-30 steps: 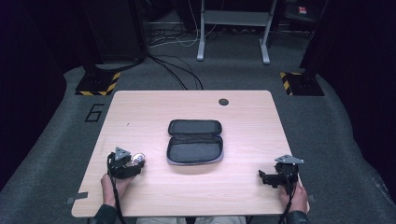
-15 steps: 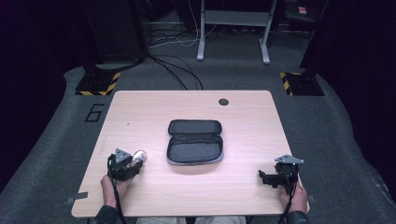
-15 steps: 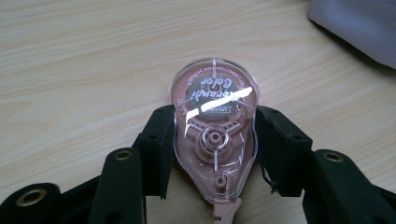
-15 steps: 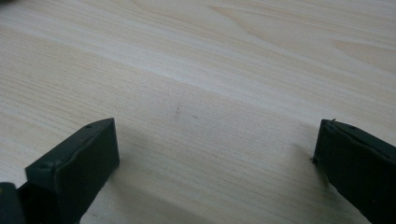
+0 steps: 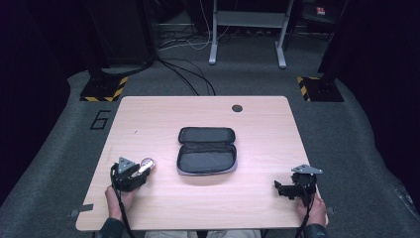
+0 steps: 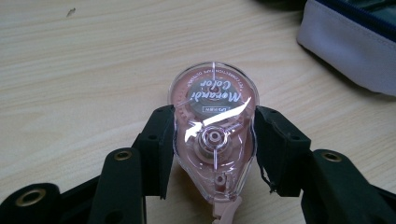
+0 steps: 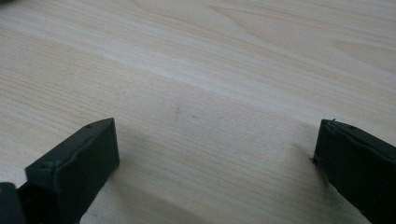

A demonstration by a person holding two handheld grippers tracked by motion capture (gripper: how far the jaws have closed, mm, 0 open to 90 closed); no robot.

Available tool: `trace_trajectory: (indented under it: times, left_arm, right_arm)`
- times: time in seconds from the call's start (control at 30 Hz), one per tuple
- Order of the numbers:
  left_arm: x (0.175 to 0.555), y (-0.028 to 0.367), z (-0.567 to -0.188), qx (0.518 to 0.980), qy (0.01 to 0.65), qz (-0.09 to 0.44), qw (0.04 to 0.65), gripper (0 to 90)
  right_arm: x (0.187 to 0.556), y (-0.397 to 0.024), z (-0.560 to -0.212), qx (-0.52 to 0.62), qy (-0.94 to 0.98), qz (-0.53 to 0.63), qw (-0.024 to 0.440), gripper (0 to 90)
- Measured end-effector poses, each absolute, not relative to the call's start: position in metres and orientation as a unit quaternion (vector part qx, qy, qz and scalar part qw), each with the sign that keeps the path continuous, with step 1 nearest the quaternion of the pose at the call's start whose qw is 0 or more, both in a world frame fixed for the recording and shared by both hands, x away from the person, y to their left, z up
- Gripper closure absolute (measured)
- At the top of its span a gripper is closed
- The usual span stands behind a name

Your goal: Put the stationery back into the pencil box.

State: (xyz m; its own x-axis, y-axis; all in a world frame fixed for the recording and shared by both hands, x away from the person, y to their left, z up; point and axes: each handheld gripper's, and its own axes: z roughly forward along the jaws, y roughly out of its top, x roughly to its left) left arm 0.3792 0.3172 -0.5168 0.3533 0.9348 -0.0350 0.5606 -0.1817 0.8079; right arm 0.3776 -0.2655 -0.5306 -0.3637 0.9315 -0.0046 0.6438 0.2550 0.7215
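Note:
A clear pink correction-tape dispenser point(image 6: 212, 140) lies flat on the wooden table point(image 5: 163, 119), and my left gripper point(image 6: 212, 135) is shut on it, one black jaw pressed against each side. From above, the dispenser point(image 5: 147, 164) pokes out of the left gripper point(image 5: 142, 169) near the table's front left. An open black pencil case point(image 5: 207, 151) with a pale rim lies in the middle of the table, and its corner point(image 6: 350, 42) is just beyond the dispenser to the right. My right gripper point(image 5: 278, 187) rests at the front right, and in its own view the gripper point(image 7: 215, 154) is open over bare wood.
A small dark round cable hole point(image 5: 237, 108) sits near the table's far edge. Beyond the table, on grey carpet, are cables, a metal stand point(image 5: 213, 29) and two bases with yellow-black stripes point(image 5: 104, 89).
The left gripper with the dispenser has edged slightly forward, toward the case. The right gripper has stayed in place.

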Motion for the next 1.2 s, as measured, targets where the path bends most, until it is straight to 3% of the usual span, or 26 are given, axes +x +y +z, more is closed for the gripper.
trace_trajectory:
  times: [1.2]
  left_arm:
    - [0.386,0.263,-0.463,0.757,0.43,0.247,0.424,50.1]
  right_arm:
    - [0.378,-0.266,-0.53,0.518,0.761,0.322,0.223,0.0]
